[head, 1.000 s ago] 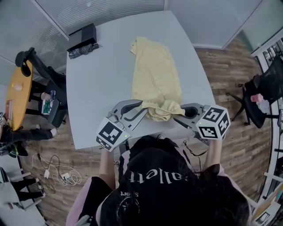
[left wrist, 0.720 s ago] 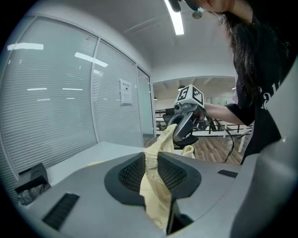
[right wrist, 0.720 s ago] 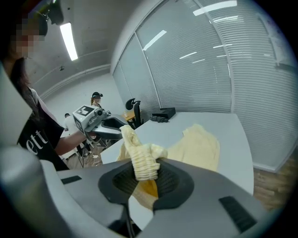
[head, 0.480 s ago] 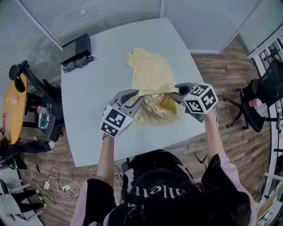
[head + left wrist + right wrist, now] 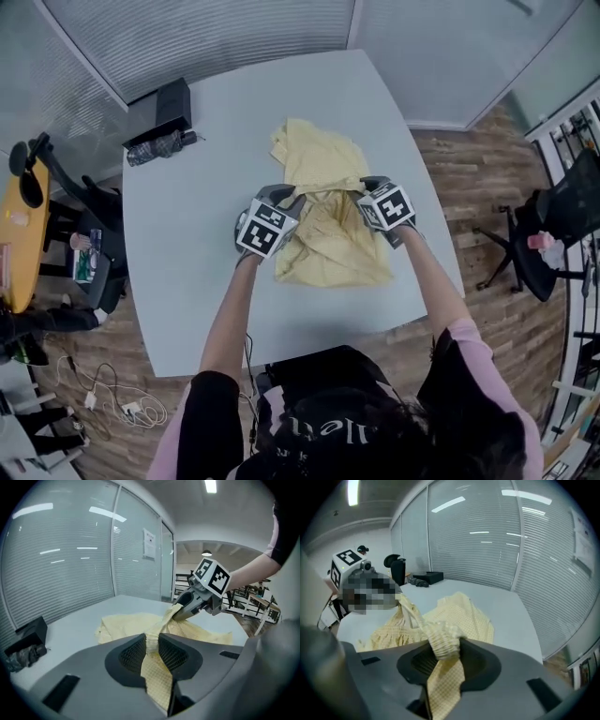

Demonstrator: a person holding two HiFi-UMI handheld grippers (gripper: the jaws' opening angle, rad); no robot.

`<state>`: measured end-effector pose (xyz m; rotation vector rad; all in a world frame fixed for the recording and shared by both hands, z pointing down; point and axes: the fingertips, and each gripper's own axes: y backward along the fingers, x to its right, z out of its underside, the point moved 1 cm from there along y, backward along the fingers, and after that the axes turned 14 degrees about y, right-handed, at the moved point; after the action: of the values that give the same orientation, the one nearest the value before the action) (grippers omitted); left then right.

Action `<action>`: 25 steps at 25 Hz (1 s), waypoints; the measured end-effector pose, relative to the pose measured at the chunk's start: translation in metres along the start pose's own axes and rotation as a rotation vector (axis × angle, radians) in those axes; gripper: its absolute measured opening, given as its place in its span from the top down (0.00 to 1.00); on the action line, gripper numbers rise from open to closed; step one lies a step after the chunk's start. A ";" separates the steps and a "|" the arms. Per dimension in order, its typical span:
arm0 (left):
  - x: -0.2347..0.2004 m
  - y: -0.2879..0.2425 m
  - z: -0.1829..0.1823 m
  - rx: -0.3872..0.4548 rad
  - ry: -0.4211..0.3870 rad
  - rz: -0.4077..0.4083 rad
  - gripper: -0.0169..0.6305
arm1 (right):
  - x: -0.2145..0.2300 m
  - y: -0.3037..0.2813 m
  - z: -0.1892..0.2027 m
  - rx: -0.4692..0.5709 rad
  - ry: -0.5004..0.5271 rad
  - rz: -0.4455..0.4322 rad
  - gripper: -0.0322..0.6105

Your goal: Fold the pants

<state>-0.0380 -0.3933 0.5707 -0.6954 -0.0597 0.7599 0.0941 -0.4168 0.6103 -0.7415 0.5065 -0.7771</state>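
**Spotter:** Grips?

**Me:** Left hand-held gripper (image 5: 151, 644) is narrow, its pads pinching one corner of the waistband (image 5: 161, 623) of the yellow pants (image 5: 330, 246). The cloth hangs down through the jaws. Right hand-held gripper (image 5: 440, 657) has the other corner. Its jaws have just been opening a little, but the bunched band sits between the pads and looks pinched.

**Spotter:** Why hold it there?

**Me:** My guess is that corner grips keep the band taut between the two tools, so the upper layer travels flat over the legs. The pants lie on the counter (image 5: 187, 244), under and beyond both tips. A fold is already formed behind the tips, on my side.

**Spotter:** Room to move?

**Me:** The leg ends lie beyond the tips, with bare counter past them. There is wide open surface to the left of the left tool. A black box (image 5: 161, 105) and a folded umbrella (image 5: 155, 147) sit well off, beyond and to the left. On the right tool's outer side the counter edge is near, so I'd watch the cloth there.
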 end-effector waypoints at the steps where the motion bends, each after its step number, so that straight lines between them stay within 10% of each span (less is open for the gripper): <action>1: -0.004 -0.008 0.009 -0.023 0.017 -0.009 0.82 | 0.000 -0.007 0.008 -0.023 0.011 0.015 0.74; 3: -0.010 -0.022 0.025 -0.065 0.038 -0.032 0.82 | 0.000 -0.012 0.018 -0.041 0.012 0.037 0.53; 11: -0.026 -0.055 0.050 -0.105 0.161 -0.087 0.81 | -0.013 0.003 0.032 0.000 -0.007 0.030 0.52; 25: -0.004 -0.010 0.007 0.083 0.228 0.012 0.59 | -0.070 0.054 0.007 0.194 -0.075 0.002 0.53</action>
<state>-0.0370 -0.3970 0.5829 -0.6995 0.1830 0.6867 0.0794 -0.3337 0.5837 -0.5872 0.3584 -0.7811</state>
